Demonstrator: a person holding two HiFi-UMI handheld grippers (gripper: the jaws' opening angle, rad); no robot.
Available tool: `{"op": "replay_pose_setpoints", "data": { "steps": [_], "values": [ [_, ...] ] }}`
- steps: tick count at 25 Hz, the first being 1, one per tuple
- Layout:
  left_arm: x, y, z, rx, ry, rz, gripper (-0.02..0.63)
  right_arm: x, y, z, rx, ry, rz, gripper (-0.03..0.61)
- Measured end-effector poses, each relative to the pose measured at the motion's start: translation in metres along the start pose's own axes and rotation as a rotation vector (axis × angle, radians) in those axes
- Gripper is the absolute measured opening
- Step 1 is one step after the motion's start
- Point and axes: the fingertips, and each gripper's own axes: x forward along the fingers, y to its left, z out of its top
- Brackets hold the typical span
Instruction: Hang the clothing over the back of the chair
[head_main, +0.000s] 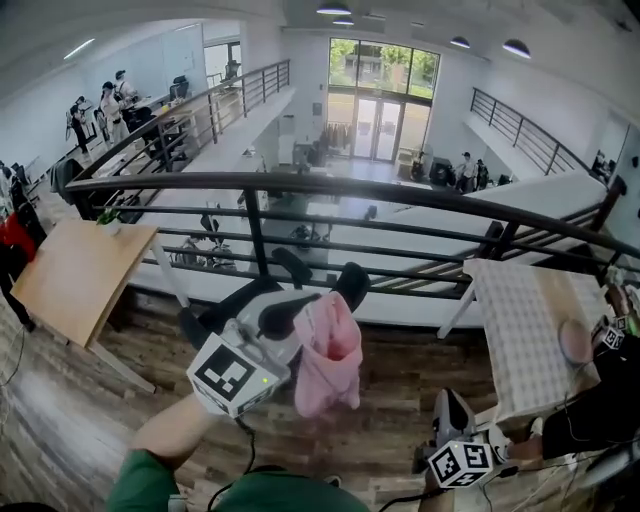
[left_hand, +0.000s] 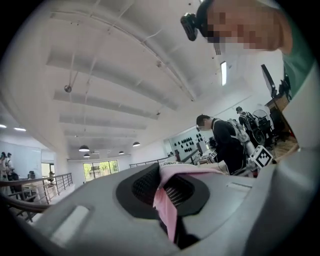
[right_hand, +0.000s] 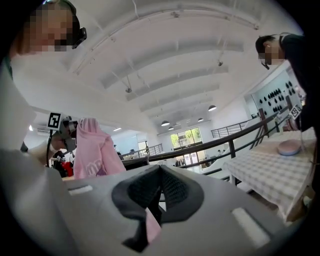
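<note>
The pink clothing (head_main: 330, 362) hangs in a bunch from my left gripper (head_main: 300, 306), which is raised in front of the black railing (head_main: 330, 186). In the left gripper view the jaws (left_hand: 167, 196) are shut, with pink cloth (left_hand: 165, 206) pinched between them. My right gripper (head_main: 450, 408) is low at the right, apart from the hanging bunch. Its jaws (right_hand: 159, 196) are shut with a sliver of pink fabric (right_hand: 151, 226) low between them; no link to the garment (right_hand: 95, 151) shows. Black shapes (head_main: 350, 282) behind the left gripper may be a chair; I cannot tell.
A wooden table (head_main: 80, 275) stands at the left. A checked-cloth table (head_main: 520, 320) at the right carries a round pinkish thing (head_main: 575, 340). The railing edges a drop to a lower floor. A person in black (left_hand: 226, 142) stands close by.
</note>
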Motion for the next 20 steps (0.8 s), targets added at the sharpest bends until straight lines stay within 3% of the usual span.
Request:
{"op": "replay_pose_setpoints", "data": {
  "steps": [11,15,20],
  "values": [
    [0.078,0.048,0.061,0.027,-0.059,0.101,0.021,0.012,-0.059,0.020,0.017,-0.009,0.015,0.003],
    [0.086,0.082,0.058,0.024,-0.093,0.132,0.021,0.019,-0.071,0.021,0.006,-0.006,-0.021,0.003],
    [0.090,0.168,0.035,-0.013,-0.102,0.152,0.021,0.046,-0.047,0.039,-0.036,-0.019,-0.077,0.003]
  ]
}}
